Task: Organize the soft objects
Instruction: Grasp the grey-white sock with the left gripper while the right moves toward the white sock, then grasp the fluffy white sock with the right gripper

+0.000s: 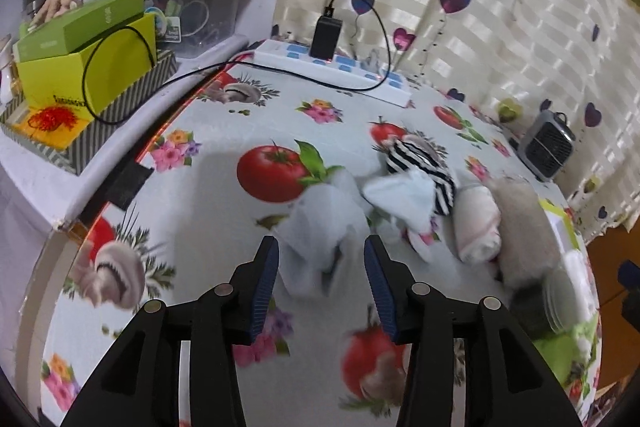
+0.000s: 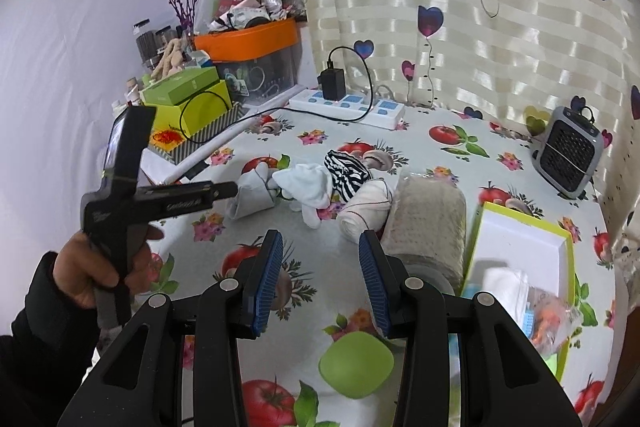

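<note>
Pale grey sock (image 1: 316, 247) lies on the desk (image 1: 224, 187) just ahead of the released left hand-held gripper (image 1: 320, 251), nearer than the released, empty right hand-held gripper (image 2: 320, 247).

Left wrist view: the pale grey cloth (image 1: 316, 247) between the left gripper's (image 1: 322, 247) fingers is motion-blurred, so contact with the pads cannot be confirmed. The beige rolled towel (image 1: 524, 231) and the box (image 1: 568, 267) at the right are smeared; the box's contents are unreadable there. Right wrist view: the left gripper's fingertips are hidden behind its own body. The green-rimmed box (image 2: 524, 247) is cut off at the lower right, its contents blurred. The green pad (image 2: 356, 363) is partly hidden by the right gripper (image 2: 320, 247).
</note>
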The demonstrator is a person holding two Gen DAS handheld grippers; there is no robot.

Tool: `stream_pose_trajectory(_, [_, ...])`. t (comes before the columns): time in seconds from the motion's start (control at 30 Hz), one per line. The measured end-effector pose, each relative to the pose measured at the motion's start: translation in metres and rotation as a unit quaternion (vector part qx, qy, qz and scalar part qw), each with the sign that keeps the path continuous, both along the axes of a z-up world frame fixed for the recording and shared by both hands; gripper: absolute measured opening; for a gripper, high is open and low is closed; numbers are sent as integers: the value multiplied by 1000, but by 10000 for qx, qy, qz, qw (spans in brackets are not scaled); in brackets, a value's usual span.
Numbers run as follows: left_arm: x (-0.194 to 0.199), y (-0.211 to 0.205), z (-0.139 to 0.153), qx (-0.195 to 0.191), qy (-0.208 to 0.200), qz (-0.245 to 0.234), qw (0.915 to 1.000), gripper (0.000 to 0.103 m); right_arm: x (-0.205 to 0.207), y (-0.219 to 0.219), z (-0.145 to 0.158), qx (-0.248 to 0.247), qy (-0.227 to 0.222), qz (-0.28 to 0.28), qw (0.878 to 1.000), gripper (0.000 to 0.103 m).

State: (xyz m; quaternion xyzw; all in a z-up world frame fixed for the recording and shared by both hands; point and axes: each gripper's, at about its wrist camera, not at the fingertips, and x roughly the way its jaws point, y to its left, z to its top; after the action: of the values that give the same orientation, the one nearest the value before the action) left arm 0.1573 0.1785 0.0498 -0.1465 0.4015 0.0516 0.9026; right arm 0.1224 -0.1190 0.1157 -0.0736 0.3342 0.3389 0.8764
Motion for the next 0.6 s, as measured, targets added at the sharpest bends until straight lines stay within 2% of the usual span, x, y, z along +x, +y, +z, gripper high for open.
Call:
stream_pose_trajectory(0.17, [18,-1,-3,-80,-117,-240,9996,49,13,12,0,-123,4,65,9999,41])
stream_pose_trajectory(0.27, [32,-3,-14,-40,-2,-411,9991,50,22,22,0,-167,31,111,9998,41])
stream_pose_trajectory(0.4, [41,-2,-29,103,142,-374,9991,52,36,39,-1,-274,81,254,9993,41])
stream_pose_trajectory(0.5, [42,-2,-33,155,151,-388,9990,53,52,56,-4,-366,234,428,9981,41])
stream_pose_trajectory(0.6, [42,-2,-33,177,139,-409,9989,52,73,76,-13,-462,583,576,9956,41])
